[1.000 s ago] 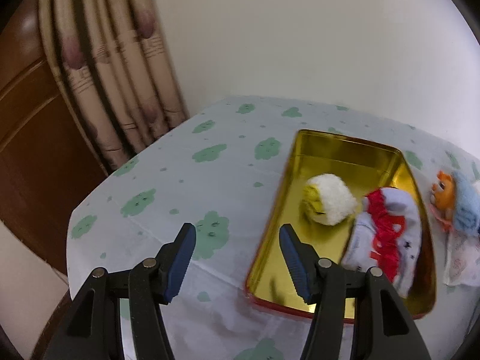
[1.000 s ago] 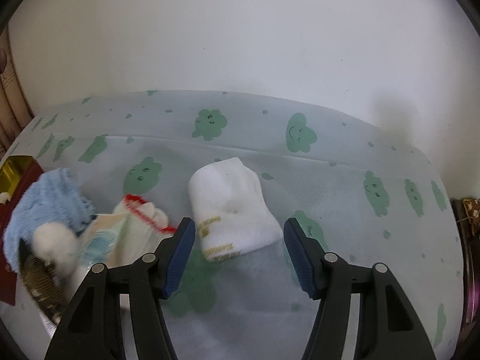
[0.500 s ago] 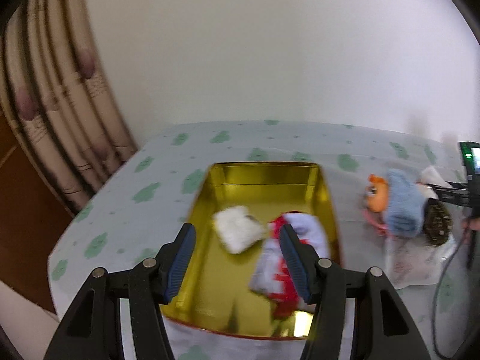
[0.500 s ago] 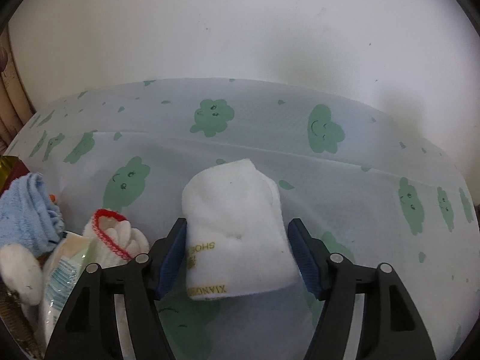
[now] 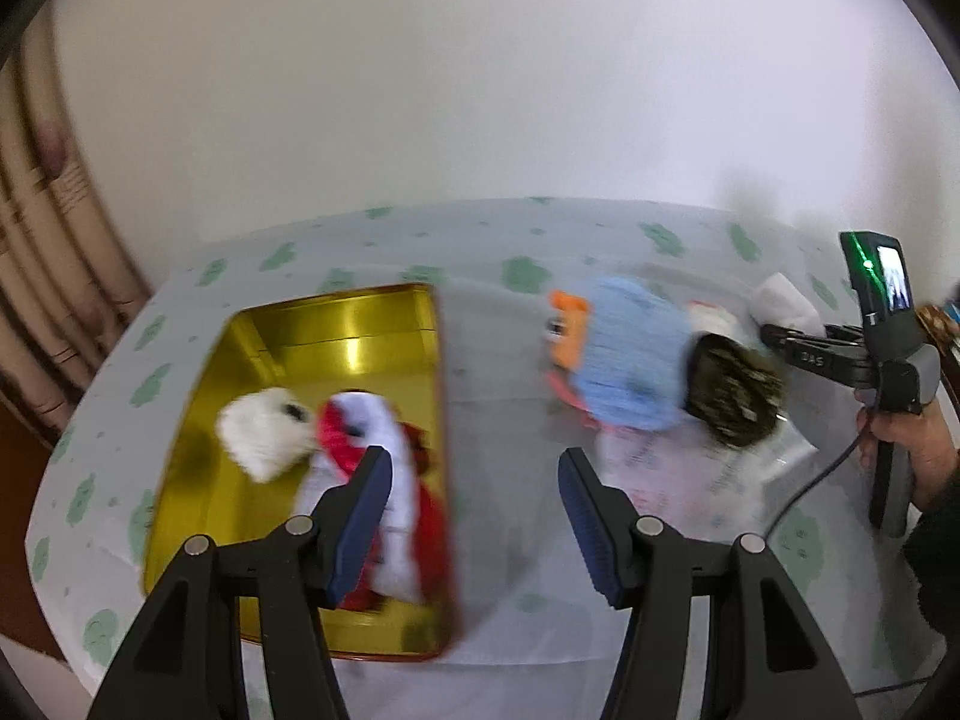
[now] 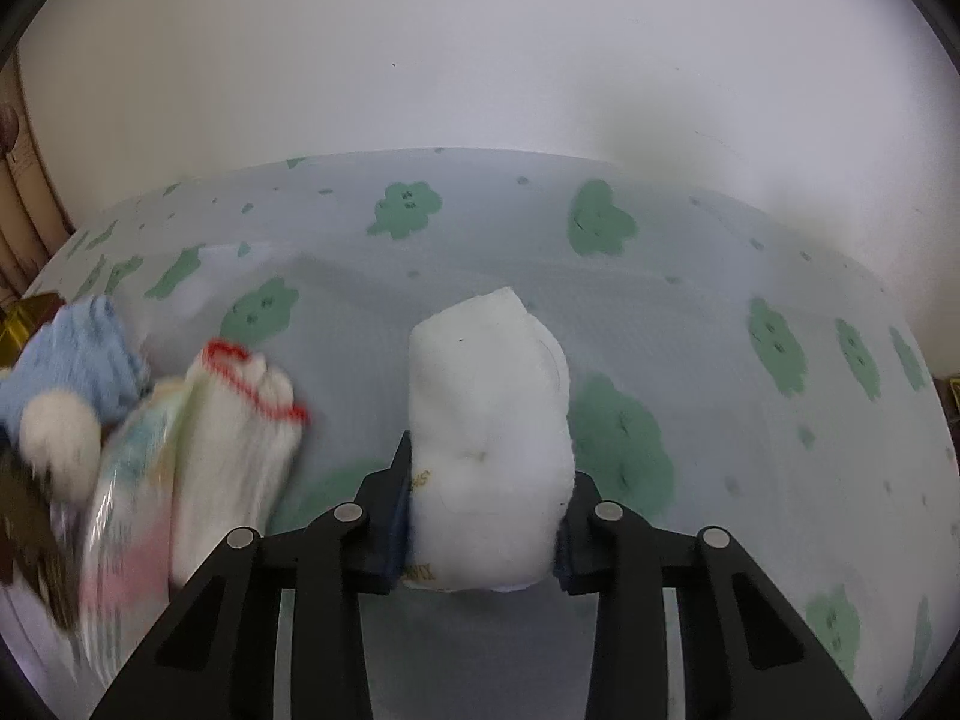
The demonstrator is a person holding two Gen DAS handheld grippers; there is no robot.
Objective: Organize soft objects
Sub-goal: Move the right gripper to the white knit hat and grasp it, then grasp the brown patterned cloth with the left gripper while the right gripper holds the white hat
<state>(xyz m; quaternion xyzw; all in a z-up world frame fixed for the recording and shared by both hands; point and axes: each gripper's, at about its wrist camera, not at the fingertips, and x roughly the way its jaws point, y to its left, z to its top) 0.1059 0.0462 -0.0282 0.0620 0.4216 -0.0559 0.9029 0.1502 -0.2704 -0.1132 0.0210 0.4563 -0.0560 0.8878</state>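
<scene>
— A table in a cloud-print cloth point(image 6: 600, 324), against a white wall. What has your right claw got?

— My right gripper point(image 6: 483, 516) has just been closing, and its jaws now pinch the folded white sock point(image 6: 489, 420), so it can be lifted.

— And the left?

— My left gripper point(image 5: 474, 516) hangs open and empty, over the cloth between the gold tin point(image 5: 336, 330), where two soft things lie, and the blue-hatted doll point(image 5: 630, 360).

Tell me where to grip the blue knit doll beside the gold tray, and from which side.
Take the blue knit doll across its round blue middle, the widest soft part, coming down from above with the open left gripper. Its orange head and brown end stick out sideways, so close across the short width between them.
</scene>
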